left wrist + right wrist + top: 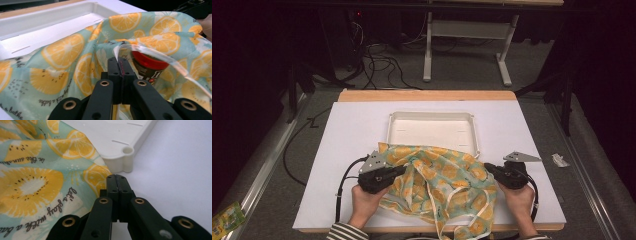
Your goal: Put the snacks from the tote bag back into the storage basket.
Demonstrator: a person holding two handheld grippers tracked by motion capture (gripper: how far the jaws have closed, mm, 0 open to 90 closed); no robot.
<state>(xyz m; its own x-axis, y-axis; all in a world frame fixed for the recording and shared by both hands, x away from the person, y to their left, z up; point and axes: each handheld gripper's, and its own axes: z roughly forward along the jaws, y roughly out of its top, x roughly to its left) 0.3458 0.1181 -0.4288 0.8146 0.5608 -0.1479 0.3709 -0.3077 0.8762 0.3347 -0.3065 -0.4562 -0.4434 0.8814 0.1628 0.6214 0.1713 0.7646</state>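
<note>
A mint cloth bag point(442, 180) printed with lemon slices lies crumpled at the near middle of the white table point(352, 135), its far edge overlapping the white tray point(432, 116). My left gripper point(399, 172) is shut on the bag's pale rim; in the left gripper view the rim point(160, 56) arcs up from the jaw tips point(119, 60). Under that rim a dark jar with a red lid point(150, 66) sits inside the bag point(62, 62). My right gripper point(488, 167) is shut, its tips point(116, 177) against the edge of the bag point(37, 182) by the tray's corner point(117, 162). I cannot tell whether fabric is pinched there.
The tray's inside point(37, 22) is bare. A small white scrap point(559, 160) lies off the table's right edge. Cables point(382, 62) and a desk frame point(467, 30) stand on the floor beyond. A yellow-green packet point(227, 217) lies on the floor at the near left.
</note>
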